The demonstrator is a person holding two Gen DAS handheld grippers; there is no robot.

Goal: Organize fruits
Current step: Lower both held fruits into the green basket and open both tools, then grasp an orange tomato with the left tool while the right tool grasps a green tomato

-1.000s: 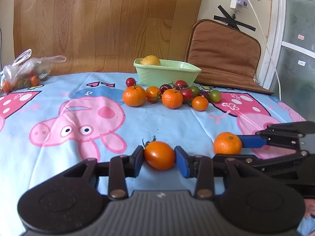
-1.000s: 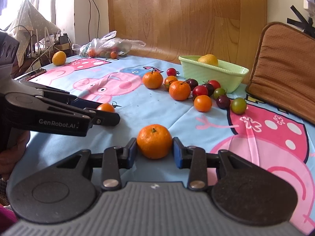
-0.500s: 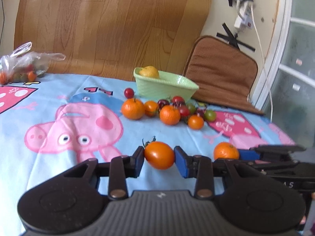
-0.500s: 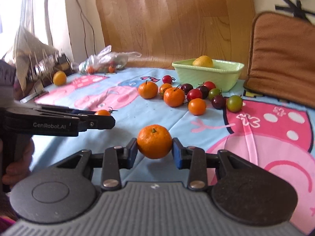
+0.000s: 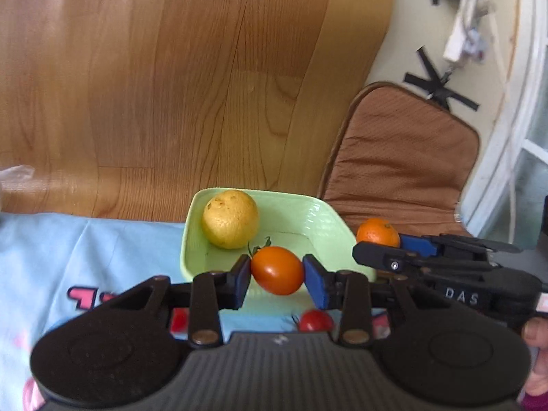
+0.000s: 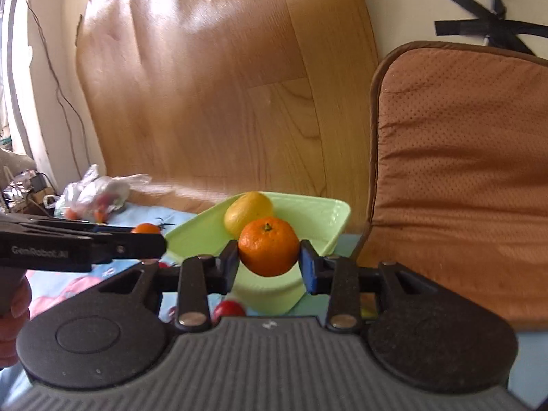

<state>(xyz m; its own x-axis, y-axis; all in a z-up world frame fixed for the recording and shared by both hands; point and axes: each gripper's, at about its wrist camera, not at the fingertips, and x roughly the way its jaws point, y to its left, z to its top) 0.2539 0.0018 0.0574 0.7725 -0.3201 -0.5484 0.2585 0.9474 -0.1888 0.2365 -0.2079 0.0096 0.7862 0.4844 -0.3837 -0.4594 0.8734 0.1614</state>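
Blue pads of the left claw [image 5: 276,275] pinch a smooth orange tomato with a green stem [image 5: 277,270], 1 pad on each side, holding it in the air above the near rim of the pale green rectangular ceramic dish [image 5: 318,215]. Inside that dish, at its far left corner, sits a round, dull yellow citrus fruit [image 5: 230,219]. A small red cherry tomato [image 5: 315,320] lies on the light blue cartoon-print cloth [image 5: 68,253] covering the counter, just near of the dish and partly hidden by the claw's body.

The right claw [image 6: 269,262] is closed on a dimpled orange mandarin with a green stem button [image 6: 269,246], gripped between its 2 blue pads and held over the near right part of the green dish. In the left wrist view the same mandarin shows at the right edge of the dish, at the tip of the other tool, which reaches in from the right.

A brown perforated seat cushion [image 6: 462,171] leans against the wall to the right of the dish, and a curved sheet of wood-grain flooring [image 5: 171,85] stands behind it. Far left, a clear plastic bag of small fruit [image 6: 94,193] rests on the cloth.
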